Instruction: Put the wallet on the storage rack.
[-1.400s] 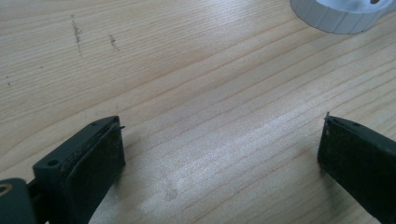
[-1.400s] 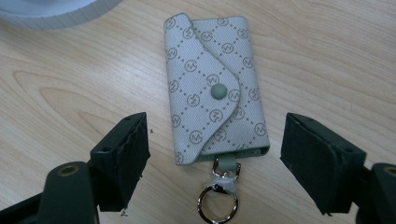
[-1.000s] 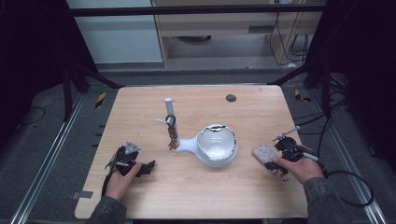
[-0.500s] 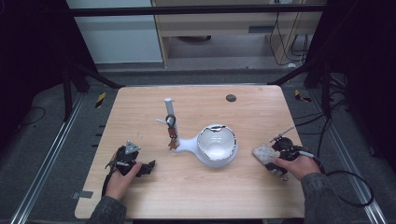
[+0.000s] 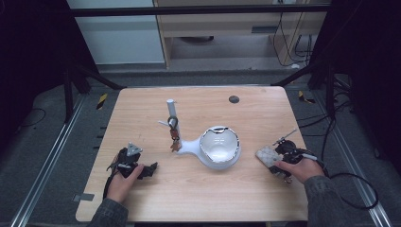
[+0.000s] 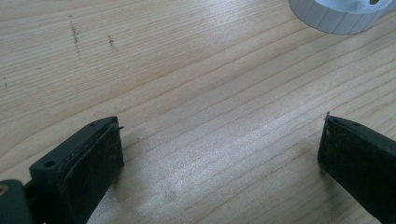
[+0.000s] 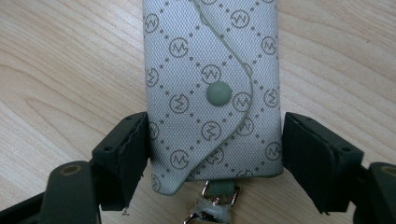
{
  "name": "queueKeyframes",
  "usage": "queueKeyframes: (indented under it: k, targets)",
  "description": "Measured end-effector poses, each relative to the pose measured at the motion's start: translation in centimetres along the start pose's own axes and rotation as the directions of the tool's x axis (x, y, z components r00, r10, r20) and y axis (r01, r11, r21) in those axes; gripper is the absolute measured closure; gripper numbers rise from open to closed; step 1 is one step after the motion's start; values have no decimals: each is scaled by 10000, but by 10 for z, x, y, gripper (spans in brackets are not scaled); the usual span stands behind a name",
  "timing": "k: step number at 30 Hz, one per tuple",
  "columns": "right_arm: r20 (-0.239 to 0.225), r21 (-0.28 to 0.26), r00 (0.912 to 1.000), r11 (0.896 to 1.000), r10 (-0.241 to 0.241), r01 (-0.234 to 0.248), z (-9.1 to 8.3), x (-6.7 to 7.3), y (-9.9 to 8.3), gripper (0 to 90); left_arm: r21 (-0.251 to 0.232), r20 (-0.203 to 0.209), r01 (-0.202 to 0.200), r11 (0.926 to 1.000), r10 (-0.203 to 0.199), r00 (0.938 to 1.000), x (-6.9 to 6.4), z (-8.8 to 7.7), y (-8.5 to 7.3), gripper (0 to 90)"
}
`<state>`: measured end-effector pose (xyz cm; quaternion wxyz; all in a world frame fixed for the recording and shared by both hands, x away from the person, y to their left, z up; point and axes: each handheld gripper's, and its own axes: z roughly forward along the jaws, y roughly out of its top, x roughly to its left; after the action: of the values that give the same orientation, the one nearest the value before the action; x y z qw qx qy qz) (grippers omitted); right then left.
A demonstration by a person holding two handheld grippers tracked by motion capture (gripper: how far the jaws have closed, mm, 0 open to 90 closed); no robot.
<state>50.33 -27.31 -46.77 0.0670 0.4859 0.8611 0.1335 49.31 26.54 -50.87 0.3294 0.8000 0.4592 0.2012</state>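
At the table's right edge, near the person, a grey pouch (image 5: 267, 154) is seen lying flat on the wood, patterned with dotted diamonds and small round logos. Its curved flap is fastened by a grey snap (image 7: 218, 93), and a metal clip (image 7: 210, 212) hangs from its near end in the right gripper view. The pouch is flanked by the right gripper (image 7: 215, 156), whose jaws have just been closing around it; both pads are seen against the pouch's sides, the left one pressed to the fabric and the right one touching its edge, so the pouch is taken as gripped across its width. The gripper is held by the right hand (image 5: 298, 169), from which a cable trails off the table's right side.

Left of the pouch, near the table's middle, a white bowl (image 5: 220, 146) with a handle stub pointing left is set upright. Just beyond the stub, a white post (image 5: 171, 113) stands with a bunch of keys (image 5: 174, 136) hung on it. A small dark disc (image 5: 233, 99) lies farther off, toward the far edge.

Well apart, at the near left, the left gripper (image 6: 219, 154) is held low over bare wood by the left hand (image 5: 124, 182); its jaws are spread wide with nothing between them, and the bowl's rim (image 6: 341, 16) is caught at the far right of its view.
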Motion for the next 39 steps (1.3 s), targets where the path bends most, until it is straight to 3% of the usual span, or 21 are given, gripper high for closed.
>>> queueKeyframes:
  k: [10,16,20,23,26,28,30,31,33,39]
  targets:
    - [80,284,9996,9992,-286,283,1,2,2,285,5,0,-37,10000,37,10000,0,0,0,0]
    - [93,239,9971,9969,-754,751,-6,8,3,309,24,10,-28,10000,28,10000,0,0,0,0]
    - [376,104,9930,9937,-1123,1120,-17,15,4,310,9,0,-42,10000,42,10000,0,0,0,0]
    - [667,-26,9852,9874,-1578,1583,-30,23,7,311,0,6,-6,10000,6,10000,0,0,0,0]
    - [802,-42,9815,9846,-1740,1749,-36,27,9,311,6,6,-5,10000,5,10000,0,0,0,0]
    - [966,-171,9719,9760,-2145,2171,-45,32,13,311,4,8,-2,10000,2,10000,0,0,0,0]
    - [1010,-160,9701,9746,-2206,2233,-47,35,15,311,5,8,-2,10000,2,10000,0,0,0,0]
    - [1109,-200,9615,9667,-2515,2552,-50,40,17,312,5,10,-1,10000,1,10000,0,0,0,0]
    - [1116,-209,9594,9646,-2589,2628,-51,43,18,312,6,11,-3,10000,3,10000,0,0,0,0]
    - [1544,-334,9363,9455,-3154,3240,-65,59,23,313,6,-12,17,10000,-17,10000,0,0,0,0]
